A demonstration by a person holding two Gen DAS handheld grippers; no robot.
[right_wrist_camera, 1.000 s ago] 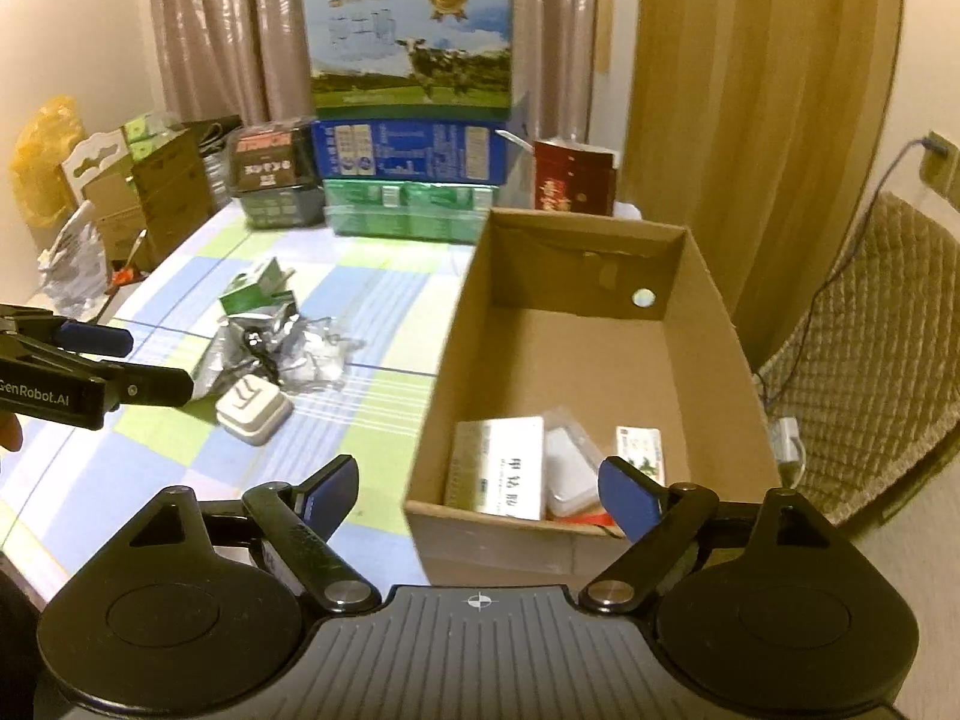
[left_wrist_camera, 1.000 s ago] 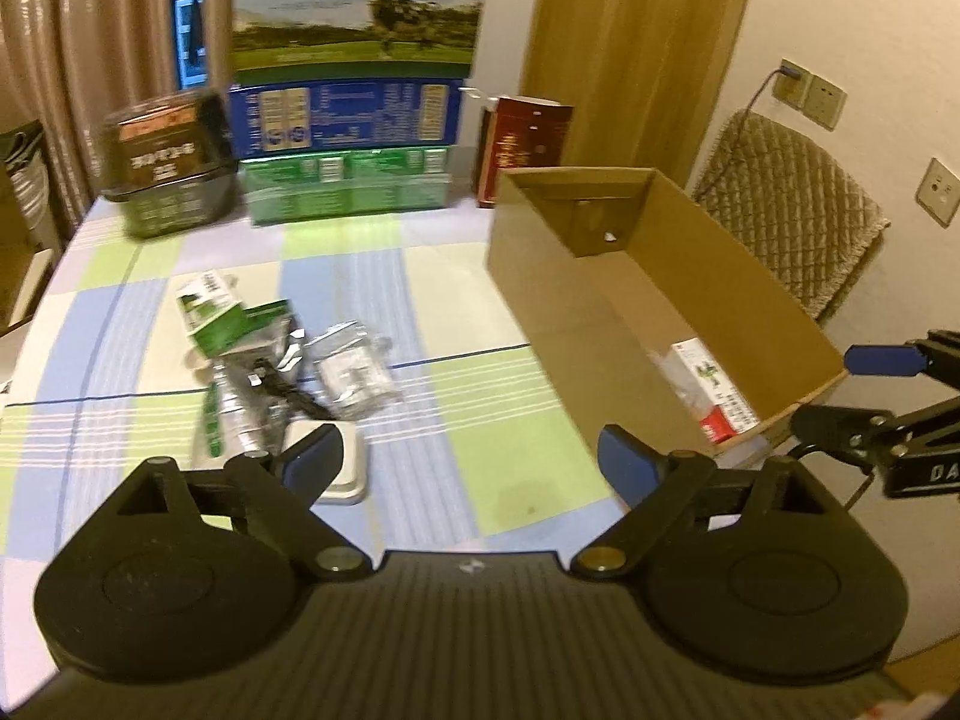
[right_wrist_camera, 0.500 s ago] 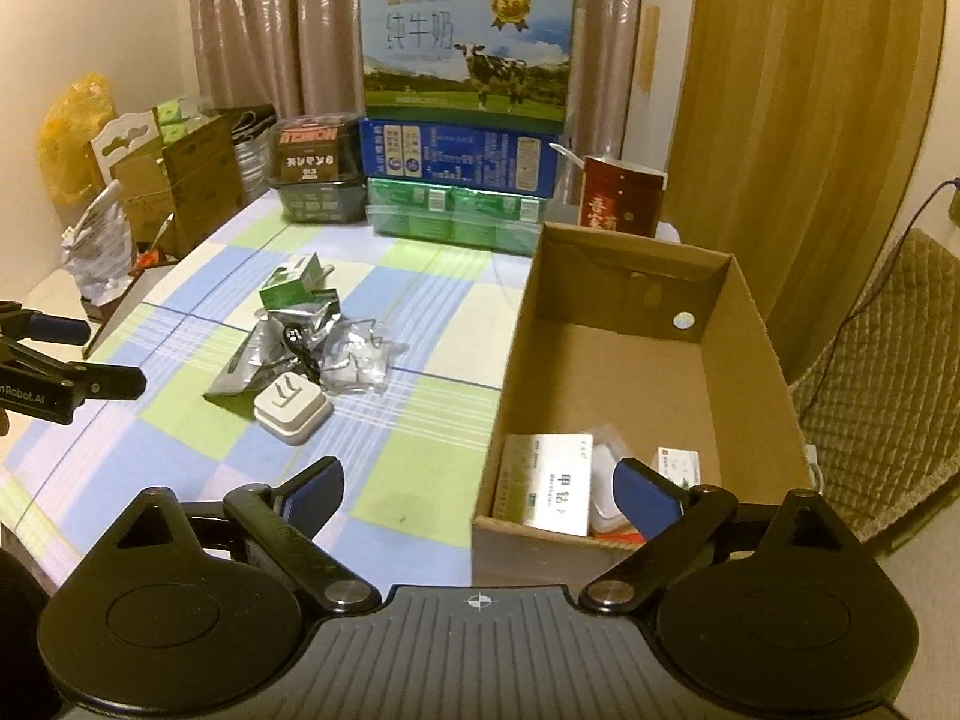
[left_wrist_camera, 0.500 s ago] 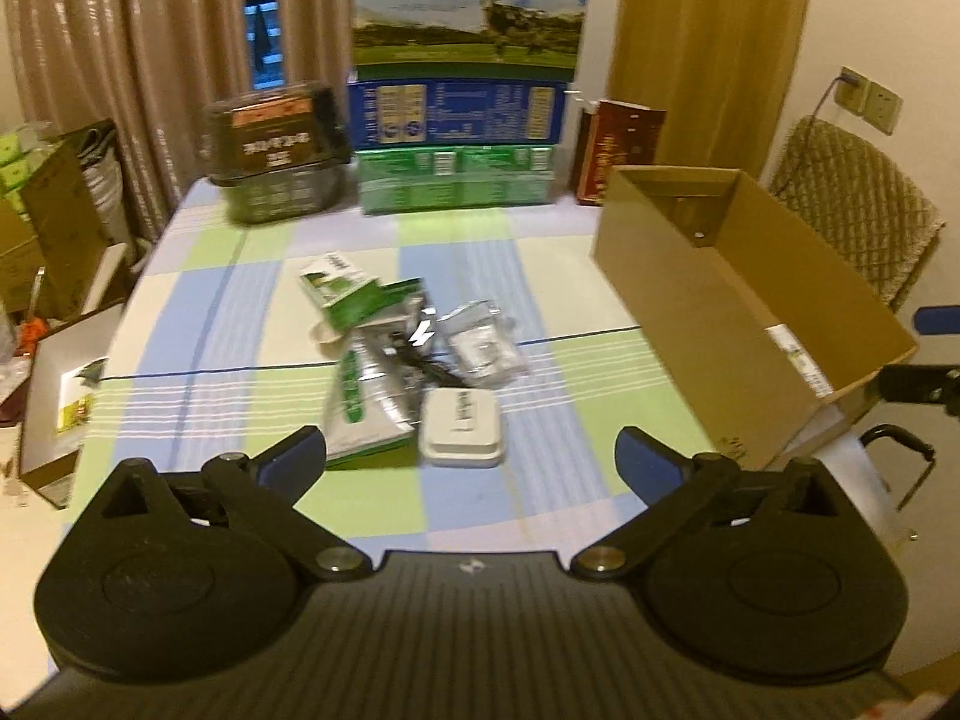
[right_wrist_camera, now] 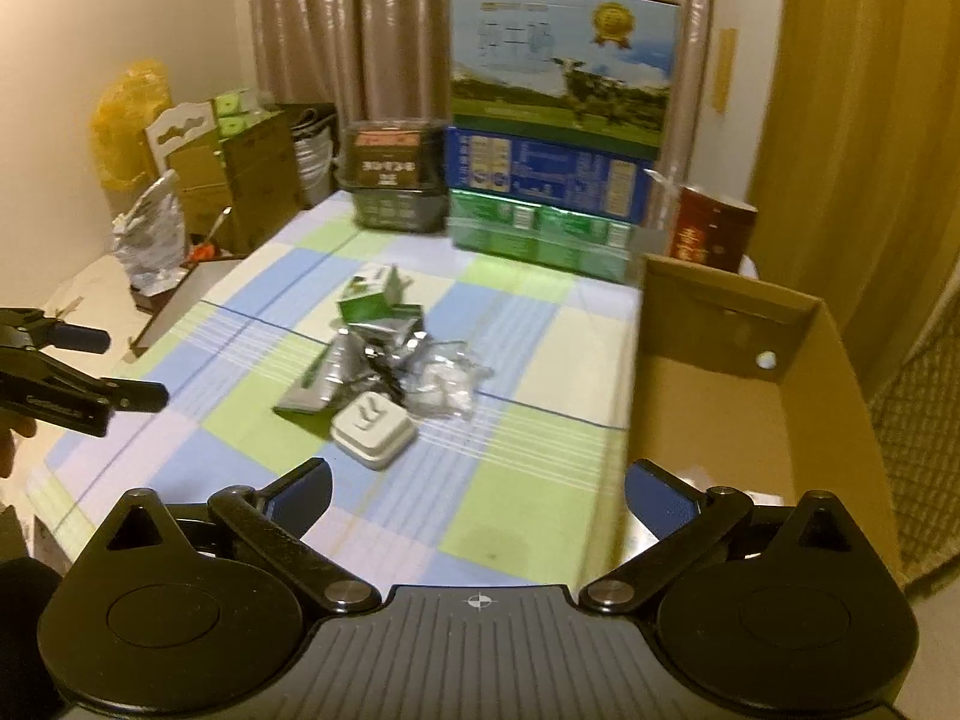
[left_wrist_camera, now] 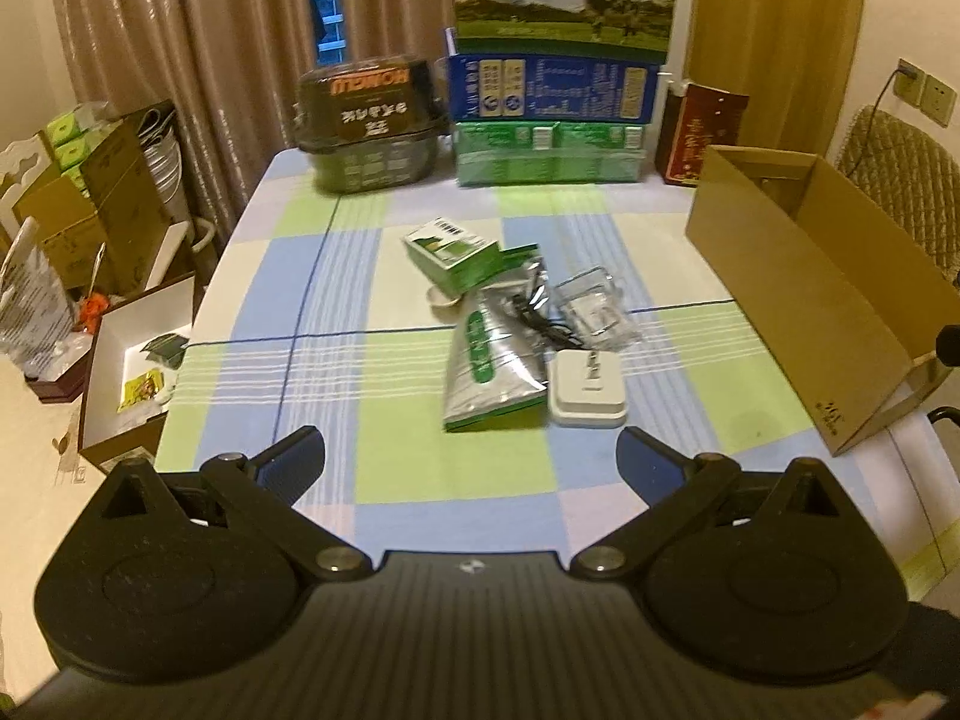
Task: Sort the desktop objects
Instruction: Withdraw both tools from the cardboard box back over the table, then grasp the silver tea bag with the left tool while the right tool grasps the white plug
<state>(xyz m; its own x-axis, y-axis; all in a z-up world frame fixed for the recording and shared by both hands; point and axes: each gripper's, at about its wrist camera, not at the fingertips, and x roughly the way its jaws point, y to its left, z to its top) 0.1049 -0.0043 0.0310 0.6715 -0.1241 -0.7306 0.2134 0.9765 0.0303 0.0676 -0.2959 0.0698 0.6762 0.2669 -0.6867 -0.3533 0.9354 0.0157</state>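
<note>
Both claws, the left claw and right claw, have just been opening wide and empty, so next comes reaching for the pile mid-desk to fill the box.

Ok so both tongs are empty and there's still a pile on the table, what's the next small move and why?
Probably ease the left tongs forward and down over the white flat box. It lies nearest, at the pile's front edge, flat on the tablecloth and mostly clear of the foil pouch. Both tongs' jaws have just been opening, nothing between them. The cardboard box waits at the right.
</note>
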